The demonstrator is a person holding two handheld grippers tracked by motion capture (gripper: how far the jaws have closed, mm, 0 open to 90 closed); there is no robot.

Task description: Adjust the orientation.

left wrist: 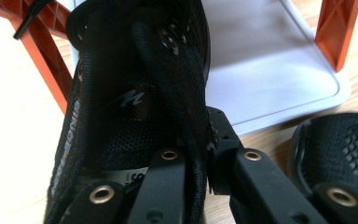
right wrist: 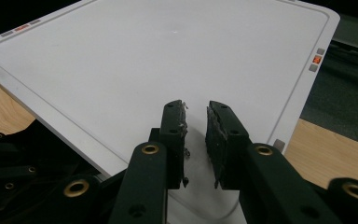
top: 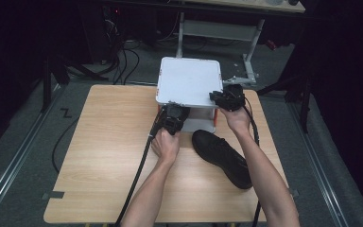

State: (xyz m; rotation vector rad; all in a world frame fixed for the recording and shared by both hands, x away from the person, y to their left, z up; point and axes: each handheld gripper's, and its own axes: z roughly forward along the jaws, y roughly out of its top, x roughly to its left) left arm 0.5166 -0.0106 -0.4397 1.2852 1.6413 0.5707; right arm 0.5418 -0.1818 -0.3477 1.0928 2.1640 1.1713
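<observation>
Placement demands that the left gripper [left wrist: 200, 154], jaws clamped on the black mesh shoe [left wrist: 135, 93], slides it squarely under the white two-tier plastic rack [top: 189, 80] at frame centre, while the right gripper [right wrist: 196, 140], jaws nearly together and empty, hovers above the rack top.

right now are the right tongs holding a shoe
No, the right tongs hover over the white shelf top with an empty gap between their pads.

Black shoe [left wrist: 135, 107]: toe running off the left gripper view's top edge, heel lying behind the jaws. Second shoe [left wrist: 340, 149]: right edge cutting it. Rack's lower shelf [top: 203, 124]: sitting mostly hidden under the top.
</observation>
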